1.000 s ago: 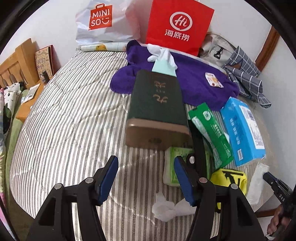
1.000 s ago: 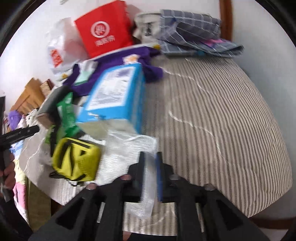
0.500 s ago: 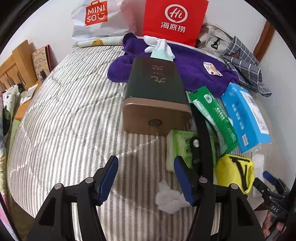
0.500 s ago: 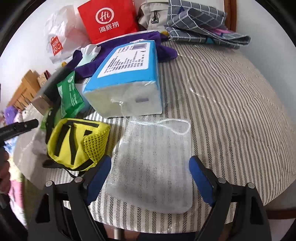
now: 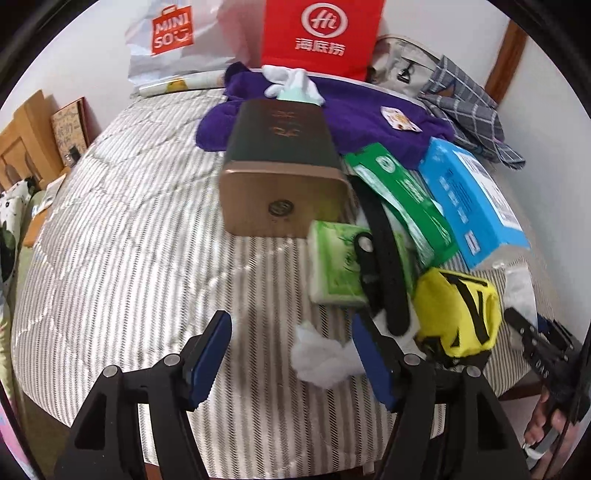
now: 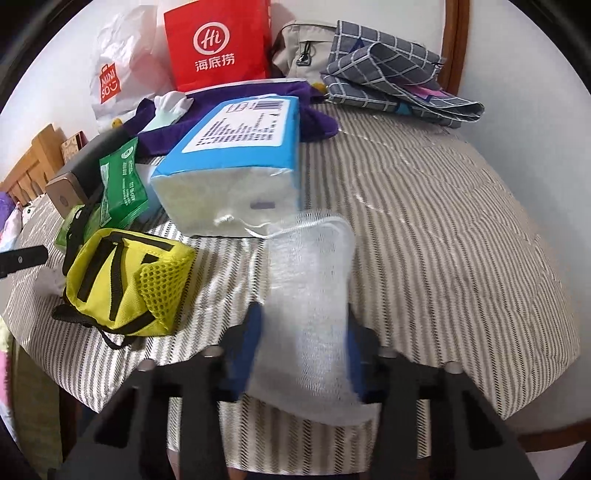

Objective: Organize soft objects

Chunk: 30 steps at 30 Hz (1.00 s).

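My right gripper [image 6: 303,339] is closing, and its blue pads squeeze a white bubble-wrap pouch [image 6: 310,280] that bunches up between them on the striped bed cover [image 6: 443,221]. A yellow mesh pouch [image 6: 125,284] lies to its left and a blue tissue pack [image 6: 236,158] just beyond. My left gripper [image 5: 291,354] hangs over the bed with its jaws opening. A crumpled white wad [image 5: 321,360] sits on the cover between them, close to the right finger, and neither pad presses on it. Ahead lies a green tissue pack [image 5: 340,262].
A dark green box with a gold end [image 5: 284,173], a green wipes packet [image 5: 402,199], a black strap [image 5: 388,266] and a purple cloth [image 5: 369,122] crowd the bed's middle. A red bag [image 5: 321,33] and checked cloth [image 6: 388,74] line the wall. The bed edge is near.
The right jaws let the pouch go, spread wide around it as it lay flat, then closed and bunched it. The left gripper came closer to the white wad and spread slightly.
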Each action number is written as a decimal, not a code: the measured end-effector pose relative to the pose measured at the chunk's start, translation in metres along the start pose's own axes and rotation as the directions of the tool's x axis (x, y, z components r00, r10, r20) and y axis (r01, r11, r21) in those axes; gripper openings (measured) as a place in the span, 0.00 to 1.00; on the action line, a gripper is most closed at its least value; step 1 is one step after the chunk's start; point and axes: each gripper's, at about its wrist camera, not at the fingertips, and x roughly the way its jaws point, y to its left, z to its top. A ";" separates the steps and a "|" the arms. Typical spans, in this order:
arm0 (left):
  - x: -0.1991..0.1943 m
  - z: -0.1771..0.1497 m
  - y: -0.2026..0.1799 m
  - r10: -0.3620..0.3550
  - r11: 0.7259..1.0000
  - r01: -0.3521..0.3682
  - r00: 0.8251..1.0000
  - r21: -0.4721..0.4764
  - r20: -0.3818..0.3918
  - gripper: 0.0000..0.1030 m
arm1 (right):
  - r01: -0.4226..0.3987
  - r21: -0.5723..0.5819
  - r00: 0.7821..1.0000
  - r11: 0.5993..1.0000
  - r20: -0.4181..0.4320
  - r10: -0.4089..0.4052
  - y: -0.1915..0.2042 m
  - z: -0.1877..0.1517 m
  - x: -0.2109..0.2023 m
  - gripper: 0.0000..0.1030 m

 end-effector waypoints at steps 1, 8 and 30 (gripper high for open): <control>0.001 -0.002 -0.003 -0.012 1.000 0.012 1.000 0.007 -0.004 0.64 | -0.001 0.001 1.000 1.000 0.003 0.001 -0.002 -0.001 -0.001 0.27; 0.014 -0.016 -0.008 -0.018 0.999 0.019 0.999 0.033 -0.038 0.64 | -0.002 0.000 1.000 1.000 0.023 0.002 -0.004 -0.006 -0.004 0.22; -0.017 -0.014 0.014 -0.006 1.000 0.007 0.997 -0.012 0.076 0.26 | -0.075 0.023 0.997 0.997 0.015 0.075 -0.002 -0.008 -0.018 0.09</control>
